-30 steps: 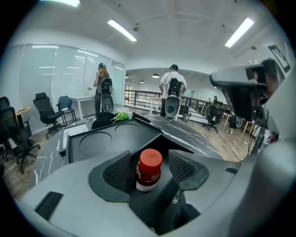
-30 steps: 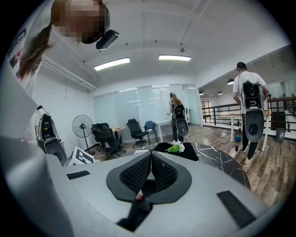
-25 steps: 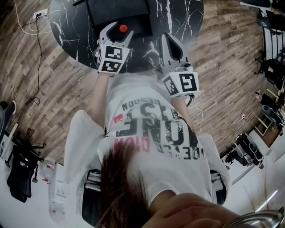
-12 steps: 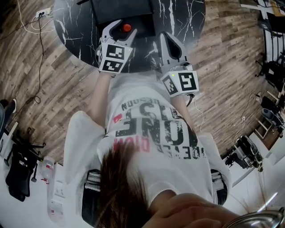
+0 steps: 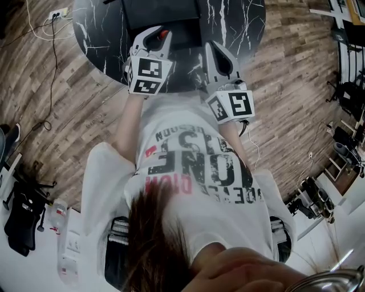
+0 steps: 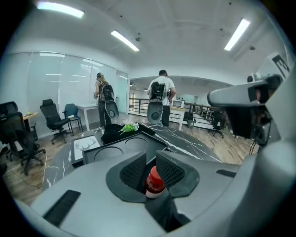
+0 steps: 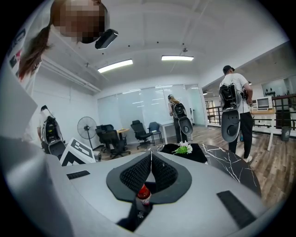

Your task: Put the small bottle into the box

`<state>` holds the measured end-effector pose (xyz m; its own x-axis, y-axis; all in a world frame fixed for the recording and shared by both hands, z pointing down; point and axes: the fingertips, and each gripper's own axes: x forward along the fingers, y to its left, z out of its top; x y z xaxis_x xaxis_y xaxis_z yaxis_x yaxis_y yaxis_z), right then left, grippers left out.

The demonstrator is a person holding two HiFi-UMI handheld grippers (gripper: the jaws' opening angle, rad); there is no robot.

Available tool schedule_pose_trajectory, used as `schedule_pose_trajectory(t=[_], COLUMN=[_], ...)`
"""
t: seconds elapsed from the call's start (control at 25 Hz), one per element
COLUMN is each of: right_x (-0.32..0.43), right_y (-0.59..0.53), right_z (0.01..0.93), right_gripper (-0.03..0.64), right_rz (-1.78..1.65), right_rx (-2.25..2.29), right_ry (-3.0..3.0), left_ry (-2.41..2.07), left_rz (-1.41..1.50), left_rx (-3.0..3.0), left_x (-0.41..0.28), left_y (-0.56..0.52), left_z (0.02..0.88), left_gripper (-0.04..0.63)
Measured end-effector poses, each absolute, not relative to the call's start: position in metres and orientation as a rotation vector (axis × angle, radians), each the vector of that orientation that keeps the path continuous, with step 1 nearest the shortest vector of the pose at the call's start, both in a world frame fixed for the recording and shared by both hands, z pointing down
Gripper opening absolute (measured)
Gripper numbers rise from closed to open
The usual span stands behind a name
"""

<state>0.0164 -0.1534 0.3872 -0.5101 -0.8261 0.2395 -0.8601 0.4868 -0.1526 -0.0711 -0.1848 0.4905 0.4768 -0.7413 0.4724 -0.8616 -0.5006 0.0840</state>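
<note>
The small bottle (image 6: 155, 181) has a red cap and a white label. It stands between the jaws of my left gripper (image 6: 151, 170), whose jaws have just been closing and now press on it from both sides. From the head view its red cap (image 5: 163, 34) shows at the near edge of the black box (image 5: 162, 14). The box (image 6: 115, 150) lies just ahead on the black marble table (image 5: 228, 23), with round recesses in it. My right gripper (image 7: 151, 162) is shut, pad tips touching. A red-capped bottle (image 7: 144, 193) shows through the gap under its pads.
At the table's far end lie a dark cloth and a green sprig (image 6: 128, 127). A white card (image 6: 85, 146) sits left of the box. Two people with backpacks (image 6: 162, 99) and office chairs (image 6: 55, 120) stand beyond. Cables (image 5: 51, 34) run over the wooden floor.
The left gripper's jaws have narrowed from wide apart onto the red-capped bottle, and the gripper has shifted slightly up the picture toward the box. The right gripper has stayed put.
</note>
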Motion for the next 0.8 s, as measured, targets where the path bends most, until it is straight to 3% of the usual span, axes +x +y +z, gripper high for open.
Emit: schedule_pose_trajectory(t=[0.48,0.8], right_x=[0.017,0.017], right_y=[-0.152,-0.149], right_z=[0.388,0.387], right_gripper=[0.003,0.003], right_rz=[0.378,0.381], right_rx=[1.488,1.496], right_ry=[-2.583,-2.58], left_ry=[-1.379,-1.421], left_rz=[0.558,0.501], left_rx=[2.405,2.42], left_x=[-0.075,-0.08], left_y=[-0.183,-0.184], left_z=[0.494,0.481], left_gripper=[0.009,0.005])
